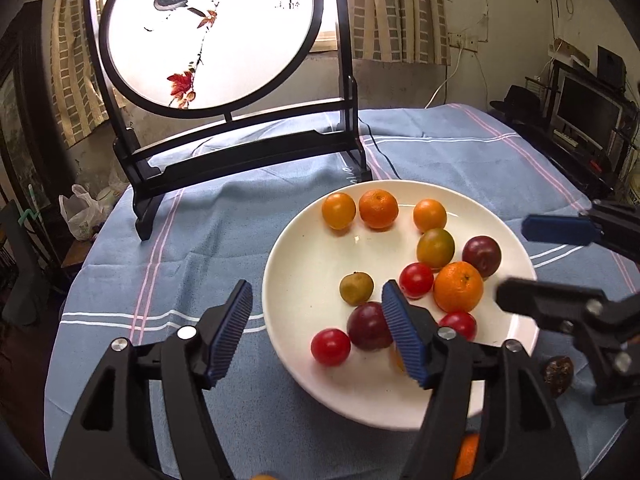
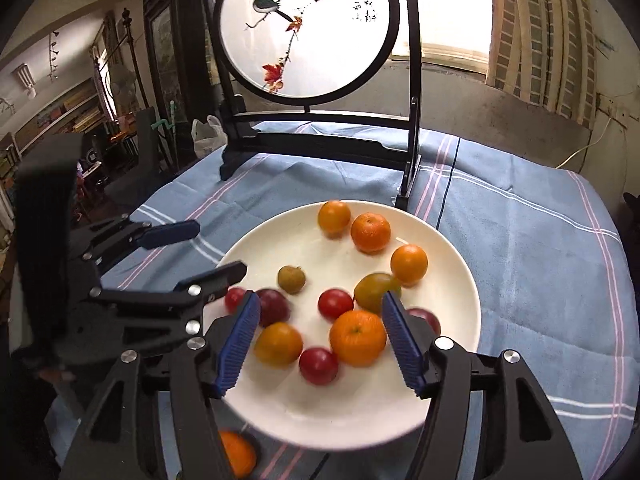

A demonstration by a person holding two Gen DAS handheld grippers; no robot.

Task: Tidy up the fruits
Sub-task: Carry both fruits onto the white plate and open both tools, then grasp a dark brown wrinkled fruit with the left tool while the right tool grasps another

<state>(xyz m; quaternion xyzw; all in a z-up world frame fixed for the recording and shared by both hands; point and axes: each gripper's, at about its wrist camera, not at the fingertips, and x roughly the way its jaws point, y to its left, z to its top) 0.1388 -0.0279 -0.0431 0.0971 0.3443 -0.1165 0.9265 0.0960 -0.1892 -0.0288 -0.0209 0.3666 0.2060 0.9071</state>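
Both claws stand apart-jawed and empty: the left claw [image 1: 316,332] hovers over the near rim of the white plate [image 1: 304,248], the right claw [image 2: 320,336] over the fruit heap, gripping nothing. Nearly all fruits lie on the plate, smooth and round: glossy red tomatoes [image 2: 319,365], dimpled oranges [image 2: 357,337], dark plums [image 1: 368,326], 1 dull green fruit [image 1: 356,288]. An orange [image 2: 236,452] lies off the plate on the soft blue striped cloth [image 1: 168,240] covering the counter. Risk, judged: ribbed pads closing on slick round skins could squirt a fruit sideways, and it might roll over the shallow glazed rim; crowded neighbours could get nudged too.
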